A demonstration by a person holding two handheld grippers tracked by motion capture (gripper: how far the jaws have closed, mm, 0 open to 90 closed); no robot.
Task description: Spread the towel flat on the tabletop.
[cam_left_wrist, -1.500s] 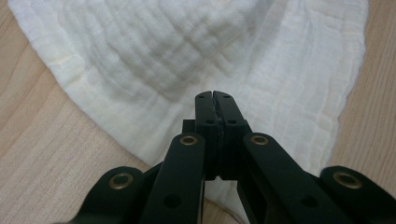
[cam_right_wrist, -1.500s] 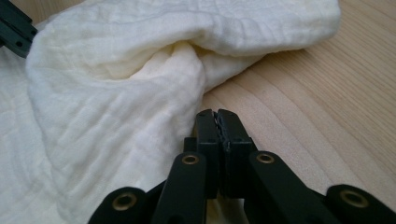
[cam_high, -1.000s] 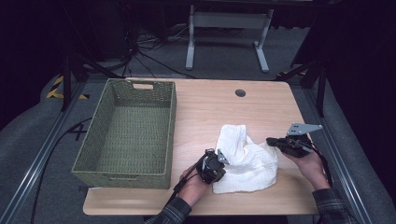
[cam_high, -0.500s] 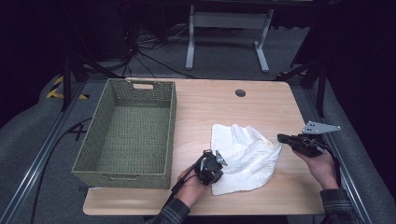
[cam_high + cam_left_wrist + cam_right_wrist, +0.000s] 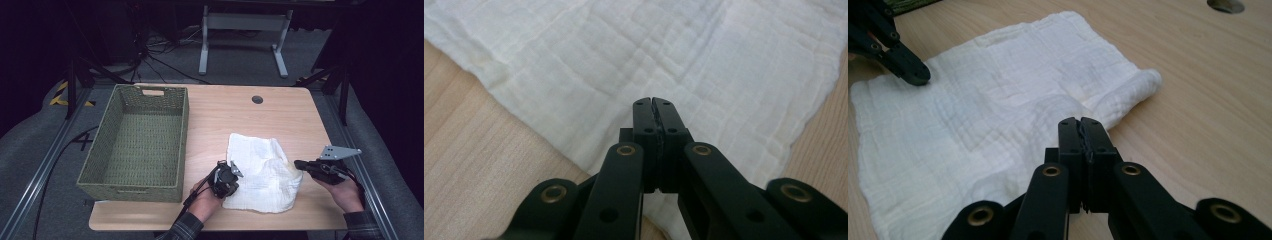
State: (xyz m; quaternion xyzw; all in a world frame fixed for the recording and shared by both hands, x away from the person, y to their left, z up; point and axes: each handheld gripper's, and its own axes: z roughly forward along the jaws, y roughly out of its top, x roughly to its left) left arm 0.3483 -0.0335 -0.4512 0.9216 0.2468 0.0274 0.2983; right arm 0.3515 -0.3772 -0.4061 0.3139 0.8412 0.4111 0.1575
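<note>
A: Step? Near first.

B: Spreading or folding the white muslin cloth [image 5: 262, 172], I'd judge. It lies on the table [image 5: 280, 115] at the near edge, about 5 o'clock from the table's centre. Left hand-held gripper [image 5: 231, 172] sits on the cloth's 9 o'clock edge, jaws pressed together, tips down on the fabric. Whether any cloth is pinched between them I can't tell.

A: Right one?

B: Right hand-held gripper [image 5: 299, 164] is at the cloth's 3 o'clock edge, jaws pressed together too, nothing visibly between them, tips just beside the raised fold.

A: Next move?

B: My guess: spread the right jaws, take that bunched edge, pull it flat while the left pins its side.

A: View differences?

B: Right gripper view shows the cloth [image 5: 998, 110] with a rolled hem at its far corner and a hump just ahead of the jaws, plus the left hand-held gripper [image 5: 915, 75] touching the fabric. Left gripper view gives the weave of the cloth [image 5: 649, 55] flat. High view adds the green wicker basket [image 5: 140, 140], well apart at 9 o'clock, and the cable hole [image 5: 257, 99] at 12.
</note>
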